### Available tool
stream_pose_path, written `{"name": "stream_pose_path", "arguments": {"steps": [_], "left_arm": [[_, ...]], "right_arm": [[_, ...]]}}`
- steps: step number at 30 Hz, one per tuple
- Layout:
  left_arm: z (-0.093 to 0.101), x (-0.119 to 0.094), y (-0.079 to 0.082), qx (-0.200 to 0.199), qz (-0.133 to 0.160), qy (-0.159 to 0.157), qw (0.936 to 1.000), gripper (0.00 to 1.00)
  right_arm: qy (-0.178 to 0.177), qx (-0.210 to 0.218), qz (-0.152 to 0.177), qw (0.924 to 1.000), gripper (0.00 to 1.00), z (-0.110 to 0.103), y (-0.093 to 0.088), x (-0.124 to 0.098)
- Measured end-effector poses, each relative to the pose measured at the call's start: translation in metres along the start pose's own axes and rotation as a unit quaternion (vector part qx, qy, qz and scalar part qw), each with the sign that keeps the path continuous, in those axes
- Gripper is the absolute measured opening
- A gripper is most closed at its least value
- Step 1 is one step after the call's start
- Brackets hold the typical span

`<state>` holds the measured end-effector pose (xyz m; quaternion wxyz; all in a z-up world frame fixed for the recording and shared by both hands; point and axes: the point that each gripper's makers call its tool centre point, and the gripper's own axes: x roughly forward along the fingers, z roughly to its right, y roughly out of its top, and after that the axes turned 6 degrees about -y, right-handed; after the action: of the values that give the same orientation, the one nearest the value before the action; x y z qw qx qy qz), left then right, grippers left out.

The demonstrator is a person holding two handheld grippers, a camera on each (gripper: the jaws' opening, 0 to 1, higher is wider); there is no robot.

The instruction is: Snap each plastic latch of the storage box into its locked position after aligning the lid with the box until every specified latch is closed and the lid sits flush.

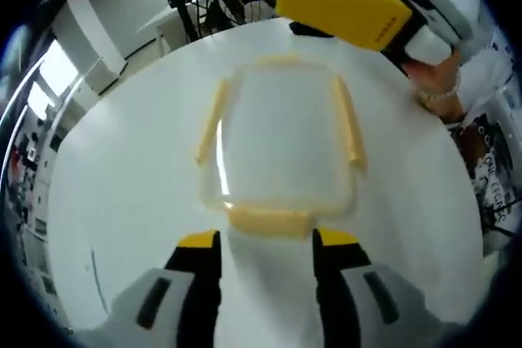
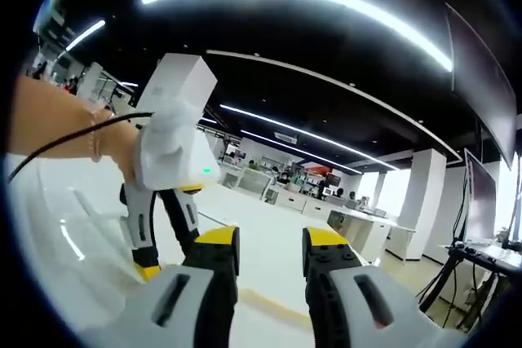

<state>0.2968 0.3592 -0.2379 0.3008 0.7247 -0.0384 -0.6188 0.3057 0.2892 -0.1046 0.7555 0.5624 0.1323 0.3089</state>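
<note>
While the clear storage box rests on the white table ahead of the unclenched, empty left gripper, the right gripper is likewise parted. Light, slippery plastic is expected; the stiff yellowish near latch is best pressed.

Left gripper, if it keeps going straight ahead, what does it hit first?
Probably the pale yellow latch on the near edge of the clear plastic storage box, just beyond the open left gripper.
</note>
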Motion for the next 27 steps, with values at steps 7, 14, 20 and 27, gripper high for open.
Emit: {"name": "stream_pose_path", "arguments": {"steps": [7,14,20,27], "left_arm": [[0.000,0.009,0.003,0.012,-0.019,-0.017,0.9996,0.44],[0.005,0.014,0.008,0.022,-0.010,-0.032,0.9992,0.45],[0.011,0.021,0.011,0.023,-0.008,-0.054,0.9983,0.43],[0.015,0.024,0.011,0.015,-0.008,-0.071,0.9973,0.40]], "right_arm": [[0.002,0.000,-0.006,1.0000,0.30,0.000,-0.004,0.002],[0.002,0.000,-0.008,1.0000,0.30,0.001,-0.006,0.001],[0.004,0.001,-0.010,0.9999,0.30,-0.001,-0.008,0.002],[0.006,0.001,-0.011,0.9999,0.30,-0.003,-0.010,0.004]]}}
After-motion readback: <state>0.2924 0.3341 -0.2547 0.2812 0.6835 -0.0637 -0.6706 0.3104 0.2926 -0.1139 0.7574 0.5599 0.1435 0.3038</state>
